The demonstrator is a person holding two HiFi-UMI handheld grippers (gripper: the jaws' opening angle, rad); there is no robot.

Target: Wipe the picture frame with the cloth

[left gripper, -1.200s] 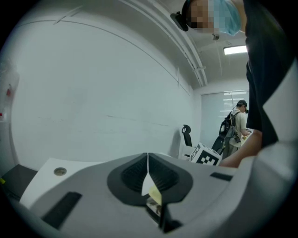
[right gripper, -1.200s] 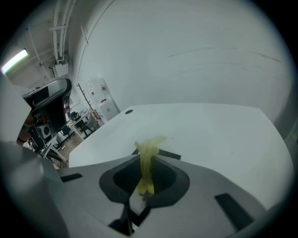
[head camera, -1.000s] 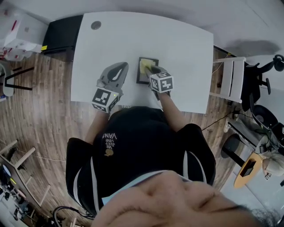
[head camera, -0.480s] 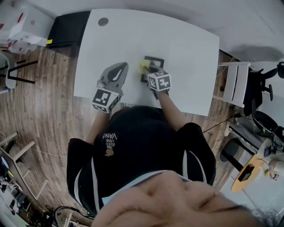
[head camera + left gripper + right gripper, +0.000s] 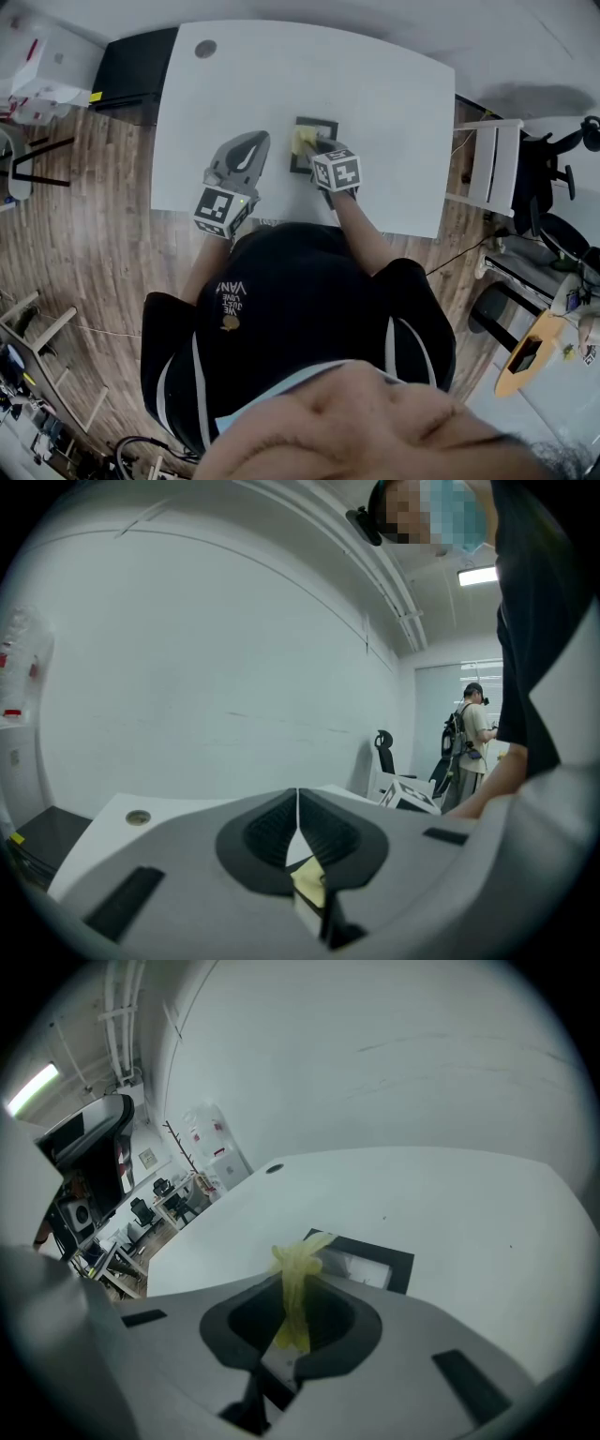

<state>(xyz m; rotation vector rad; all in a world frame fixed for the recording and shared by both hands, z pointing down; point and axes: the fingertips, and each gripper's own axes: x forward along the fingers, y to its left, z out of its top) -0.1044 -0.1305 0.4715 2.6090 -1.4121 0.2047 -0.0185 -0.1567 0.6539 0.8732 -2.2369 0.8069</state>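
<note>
cloth (image 5: 300, 1258) pinched in right hand-held gripper (image 5: 296, 1279) over picture frame (image 5: 402, 1269)

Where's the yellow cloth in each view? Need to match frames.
Head view: cloth on the picture frame's left side, upper centre.
Left gripper view: cloth low centre, a yellow patch below the shut jaws.
Right gripper view: cloth at centre, clamped in the jaws.
Shared landmark: round grommet, in all three.
</note>
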